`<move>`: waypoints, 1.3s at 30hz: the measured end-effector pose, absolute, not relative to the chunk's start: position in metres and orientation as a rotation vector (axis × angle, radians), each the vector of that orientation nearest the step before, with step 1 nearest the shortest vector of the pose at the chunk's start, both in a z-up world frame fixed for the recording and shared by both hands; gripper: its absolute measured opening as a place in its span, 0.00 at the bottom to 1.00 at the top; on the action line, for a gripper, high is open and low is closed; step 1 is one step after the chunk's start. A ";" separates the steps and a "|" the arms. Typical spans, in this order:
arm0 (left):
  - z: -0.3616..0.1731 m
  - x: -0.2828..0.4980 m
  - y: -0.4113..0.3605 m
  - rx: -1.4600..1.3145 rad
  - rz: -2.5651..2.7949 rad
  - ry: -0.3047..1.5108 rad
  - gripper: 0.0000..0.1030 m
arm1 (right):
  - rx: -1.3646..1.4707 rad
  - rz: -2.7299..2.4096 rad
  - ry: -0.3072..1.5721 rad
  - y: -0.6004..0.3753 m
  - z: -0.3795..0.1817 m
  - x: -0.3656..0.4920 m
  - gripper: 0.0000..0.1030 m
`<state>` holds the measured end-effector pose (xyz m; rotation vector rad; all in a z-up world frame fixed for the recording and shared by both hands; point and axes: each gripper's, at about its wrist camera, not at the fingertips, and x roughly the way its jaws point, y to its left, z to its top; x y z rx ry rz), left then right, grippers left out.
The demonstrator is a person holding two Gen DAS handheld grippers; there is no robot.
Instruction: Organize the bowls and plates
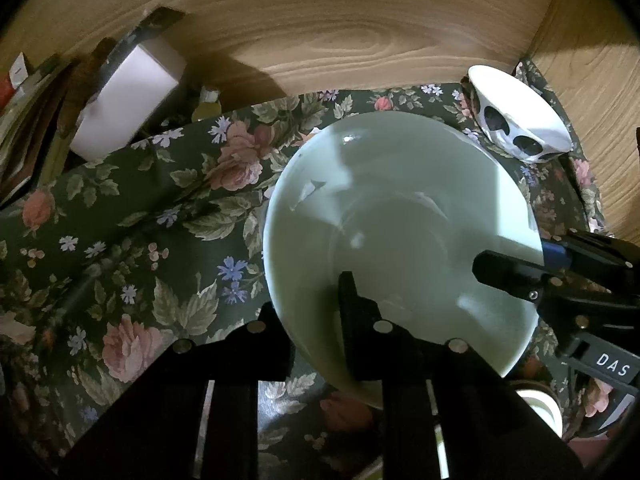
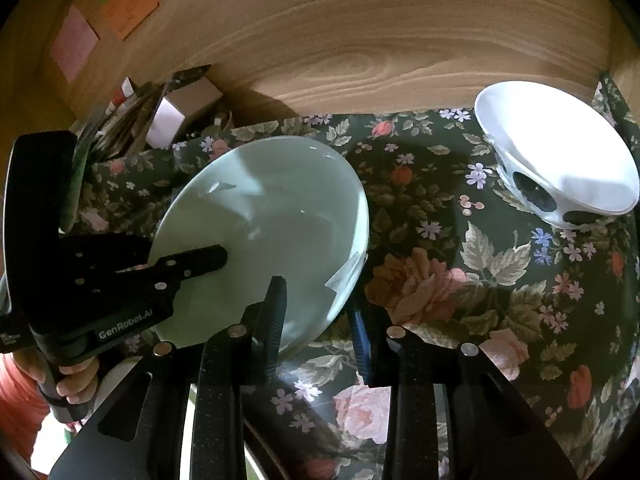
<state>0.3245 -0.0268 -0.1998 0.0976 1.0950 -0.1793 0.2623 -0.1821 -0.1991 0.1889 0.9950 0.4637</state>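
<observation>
A pale green bowl (image 1: 400, 232) is held tilted above the floral tablecloth (image 1: 120, 240). My left gripper (image 1: 312, 312) straddles its near rim, one finger inside and one outside, shut on it. My right gripper (image 2: 320, 316) straddles the rim on the other side, one finger inside and one outside; it shows in the left wrist view (image 1: 516, 268). The bowl also shows in the right wrist view (image 2: 272, 232), with the left gripper (image 2: 192, 264) on it. A white bowl with black spots (image 2: 560, 160) rests tilted at the far right; it also shows in the left wrist view (image 1: 520, 116).
A wooden wall (image 1: 320, 32) stands behind the cloth. A white box (image 1: 128, 100) and stacked papers (image 1: 32, 120) crowd the far left corner. A white cup or roll (image 1: 540, 408) sits low at the right. Floral cloth (image 2: 500, 300) lies between the two bowls.
</observation>
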 end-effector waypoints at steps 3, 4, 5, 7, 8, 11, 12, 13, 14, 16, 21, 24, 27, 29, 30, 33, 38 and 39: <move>-0.192 0.321 -0.028 0.089 -0.183 1.072 0.18 | 0.194 0.462 0.971 -0.184 -0.191 0.258 0.27; -0.189 0.319 -0.027 0.087 -0.185 1.063 0.18 | 0.192 0.461 0.961 -0.184 -0.187 0.256 0.27; -0.185 0.317 -0.027 0.085 -0.185 1.049 0.18 | 0.191 0.461 0.951 -0.185 -0.183 0.254 0.27; -0.177 0.311 -0.026 0.086 -0.182 1.024 0.18 | 0.190 0.460 0.930 -0.185 -0.175 0.249 0.27; -0.174 0.309 -0.028 0.086 -0.181 1.012 0.18 | 0.190 0.460 0.920 -0.185 -0.172 0.247 0.27; -0.161 0.300 -0.027 0.080 -0.178 0.974 0.18 | 0.187 0.461 0.888 -0.185 -0.160 0.239 0.27; -0.155 0.294 -0.026 0.077 -0.177 0.960 0.18 | 0.186 0.462 0.876 -0.185 -0.155 0.235 0.27; -0.152 0.291 -0.026 0.076 -0.176 0.951 0.18 | 0.184 0.463 0.868 -0.185 -0.152 0.232 0.27; -0.149 0.287 -0.025 0.074 -0.175 0.942 0.18 | 0.183 0.464 0.859 -0.185 -0.149 0.229 0.27; -0.141 0.279 -0.023 0.069 -0.174 0.924 0.18 | 0.178 0.467 0.844 -0.184 -0.142 0.223 0.27; -0.127 0.257 -0.015 0.060 -0.169 0.888 0.18 | 0.165 0.472 0.812 -0.180 -0.128 0.208 0.27; -0.121 0.245 -0.012 0.054 -0.165 0.871 0.18 | 0.161 0.476 0.798 -0.176 -0.123 0.199 0.27; -0.118 0.236 -0.011 0.049 -0.159 0.859 0.18 | 0.156 0.484 0.787 -0.171 -0.120 0.191 0.27; -0.116 0.229 -0.007 0.045 -0.155 0.853 0.18 | 0.152 0.489 0.781 -0.167 -0.118 0.186 0.27; -0.114 0.224 -0.004 0.043 -0.151 0.847 0.18 | 0.150 0.493 0.778 -0.164 -0.117 0.183 0.27; -0.111 0.212 0.001 0.038 -0.139 0.834 0.18 | 0.142 0.506 0.771 -0.157 -0.115 0.176 0.27; -0.111 0.194 0.015 0.020 -0.115 0.821 0.18 | 0.131 0.535 0.760 -0.144 -0.112 0.165 0.27; -0.112 0.190 0.018 0.016 -0.109 0.819 0.18 | 0.126 0.541 0.757 -0.140 -0.112 0.163 0.27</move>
